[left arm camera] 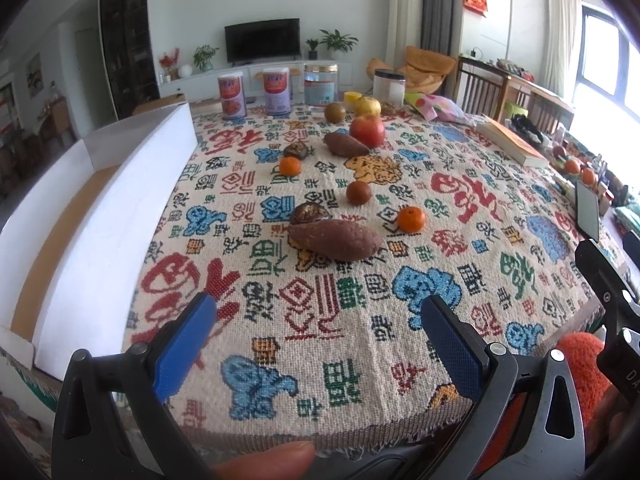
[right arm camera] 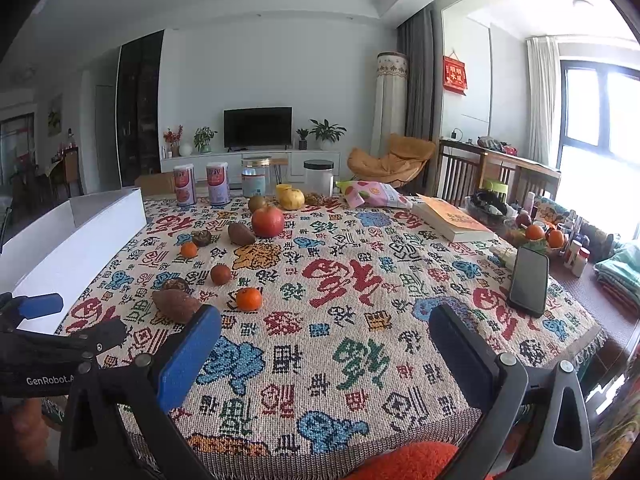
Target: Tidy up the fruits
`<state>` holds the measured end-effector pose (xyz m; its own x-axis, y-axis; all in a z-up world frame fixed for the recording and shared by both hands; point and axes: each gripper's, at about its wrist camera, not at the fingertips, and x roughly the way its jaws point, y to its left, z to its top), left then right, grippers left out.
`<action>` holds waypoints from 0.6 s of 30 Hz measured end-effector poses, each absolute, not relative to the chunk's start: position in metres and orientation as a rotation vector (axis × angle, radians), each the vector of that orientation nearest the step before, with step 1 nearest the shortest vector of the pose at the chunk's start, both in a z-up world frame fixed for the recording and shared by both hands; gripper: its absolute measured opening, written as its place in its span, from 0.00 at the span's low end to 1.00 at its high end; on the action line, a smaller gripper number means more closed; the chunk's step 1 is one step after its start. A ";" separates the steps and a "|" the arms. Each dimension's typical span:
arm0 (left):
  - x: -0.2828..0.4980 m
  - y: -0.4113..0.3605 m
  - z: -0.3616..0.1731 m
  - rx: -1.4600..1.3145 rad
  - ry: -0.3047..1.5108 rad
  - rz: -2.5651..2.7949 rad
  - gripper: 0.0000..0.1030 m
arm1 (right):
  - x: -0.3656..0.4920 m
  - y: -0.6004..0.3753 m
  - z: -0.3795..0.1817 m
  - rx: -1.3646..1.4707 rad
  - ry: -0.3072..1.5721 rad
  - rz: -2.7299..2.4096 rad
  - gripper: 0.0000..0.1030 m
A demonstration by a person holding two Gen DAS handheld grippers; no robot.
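Both tools hover over the near edge of the desk (left arm camera: 360,432) with jaws spread wide and empty: the left hand-held gripper (left arm camera: 316,344) and the right hand-held gripper (right arm camera: 324,348). The nearest item, a brown sweet potato (left arm camera: 335,240), lies at 12 o'clock from the left hand-held gripper, long axis crosswise. From the right unit it sits at 10 o'clock; judged nearer the left. Beyond it lies a tangerine (left arm camera: 412,219); the white box (left arm camera: 100,216) stands at 10 o'clock.
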<state>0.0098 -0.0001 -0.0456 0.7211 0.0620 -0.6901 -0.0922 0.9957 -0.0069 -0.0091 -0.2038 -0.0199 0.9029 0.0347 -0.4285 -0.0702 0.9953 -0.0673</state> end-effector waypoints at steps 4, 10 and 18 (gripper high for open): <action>0.011 0.002 -0.048 -0.045 0.774 0.092 0.99 | -0.009 -0.204 -0.021 -0.087 0.449 0.055 1.00; 0.011 0.002 -0.051 -0.042 0.785 0.090 0.99 | -0.009 -0.204 -0.021 -0.090 0.447 0.054 1.00; 0.014 0.003 -0.053 -0.042 0.800 0.089 0.99 | -0.009 -0.204 -0.021 -0.090 0.449 0.054 1.00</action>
<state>0.0135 0.0029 -0.0526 0.6929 0.0642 -0.7181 -0.0959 0.9954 -0.0035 -0.0090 -0.2039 -0.0206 0.8995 0.0327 -0.4356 -0.0723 0.9946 -0.0747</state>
